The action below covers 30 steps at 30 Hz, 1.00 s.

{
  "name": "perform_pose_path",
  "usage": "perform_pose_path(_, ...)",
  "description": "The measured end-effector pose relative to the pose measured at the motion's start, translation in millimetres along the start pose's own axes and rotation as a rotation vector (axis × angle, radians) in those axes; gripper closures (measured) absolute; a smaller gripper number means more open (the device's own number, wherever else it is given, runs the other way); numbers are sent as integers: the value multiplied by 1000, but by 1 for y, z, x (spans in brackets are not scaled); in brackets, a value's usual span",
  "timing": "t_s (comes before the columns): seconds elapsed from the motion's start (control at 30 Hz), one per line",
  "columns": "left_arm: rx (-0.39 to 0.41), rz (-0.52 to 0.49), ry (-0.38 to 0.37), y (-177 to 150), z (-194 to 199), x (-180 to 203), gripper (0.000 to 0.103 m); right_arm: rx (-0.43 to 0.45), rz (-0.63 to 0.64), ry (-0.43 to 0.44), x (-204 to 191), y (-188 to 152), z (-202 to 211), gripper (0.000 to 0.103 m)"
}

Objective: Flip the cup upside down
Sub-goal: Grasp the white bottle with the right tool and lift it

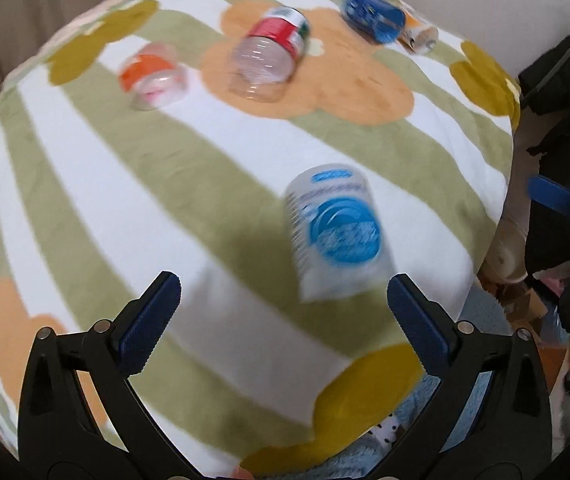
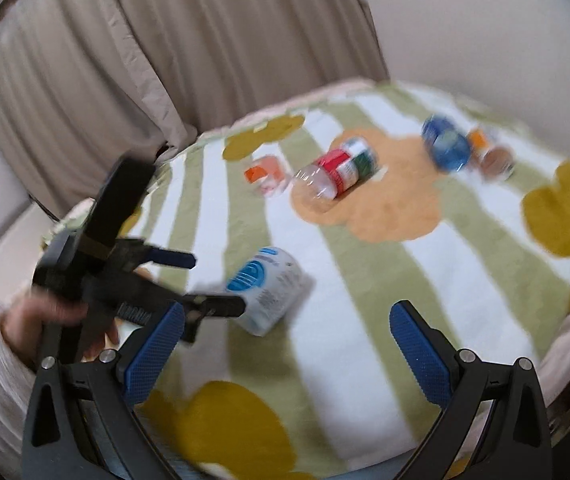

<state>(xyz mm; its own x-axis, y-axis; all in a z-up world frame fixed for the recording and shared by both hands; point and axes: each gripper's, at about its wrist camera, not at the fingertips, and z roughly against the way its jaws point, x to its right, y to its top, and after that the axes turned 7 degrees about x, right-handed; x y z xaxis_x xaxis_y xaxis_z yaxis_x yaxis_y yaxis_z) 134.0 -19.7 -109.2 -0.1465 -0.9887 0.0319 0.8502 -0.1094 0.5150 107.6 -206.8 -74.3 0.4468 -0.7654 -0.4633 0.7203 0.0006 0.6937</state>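
A white plastic cup with a blue round label [image 1: 335,232] stands on the striped cloth, wider end down. It sits just ahead of my left gripper [image 1: 285,292], slightly right of centre; the jaws are wide open and empty. In the right wrist view the same cup [image 2: 271,290] shows with the left gripper [image 2: 217,284] beside it, one finger tip close to it. My right gripper [image 2: 287,322] is open and empty, held back from the cup.
Further back stand other cups: an orange-labelled one [image 1: 153,76], a red-labelled clear one [image 1: 271,54], a blue one [image 1: 373,16] and a small orange one [image 1: 419,34]. The table edge [image 1: 497,216] drops off at right. Curtains [image 2: 165,60] hang behind.
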Motion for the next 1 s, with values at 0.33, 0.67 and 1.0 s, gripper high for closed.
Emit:
perform_pose_path(0.33,66,35,13,-33,19,-22,0,-403,-437,57,25,27,-132,2)
perform_pose_path(0.67,104,119,-36,-45,9,-45,0,-578,-347,7,20,25,-176,45)
perform_pose_path(1.0,129,150,-56,-44,7,-49,0,-827,469,-165,-43,41,-216,45)
